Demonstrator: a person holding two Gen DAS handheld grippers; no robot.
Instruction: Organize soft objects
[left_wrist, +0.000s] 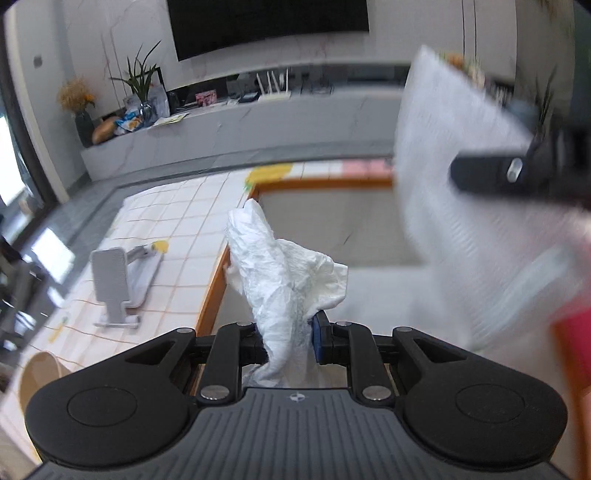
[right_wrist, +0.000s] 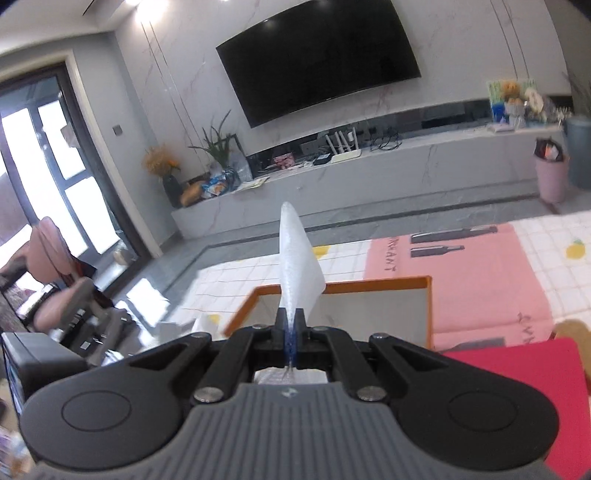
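My left gripper (left_wrist: 286, 338) is shut on a crumpled white tissue (left_wrist: 284, 266) and holds it up over the left edge of a grey tray with an orange rim (left_wrist: 218, 284). My right gripper (right_wrist: 291, 325) is shut on a flat white sheet (right_wrist: 297, 258), seen edge-on and sticking up above the same tray's rim (right_wrist: 369, 283). In the left wrist view that sheet (left_wrist: 454, 184) hangs blurred at the right, with the right gripper's dark finger (left_wrist: 491, 173) across it.
The tray sits on a white tiled tablecloth (left_wrist: 177, 221) with a pink patch (right_wrist: 480, 280). A grey phone stand (left_wrist: 110, 280) stands left of the tray. A red object (right_wrist: 517, 373) lies at the lower right. A TV console (right_wrist: 369, 173) runs along the far wall.
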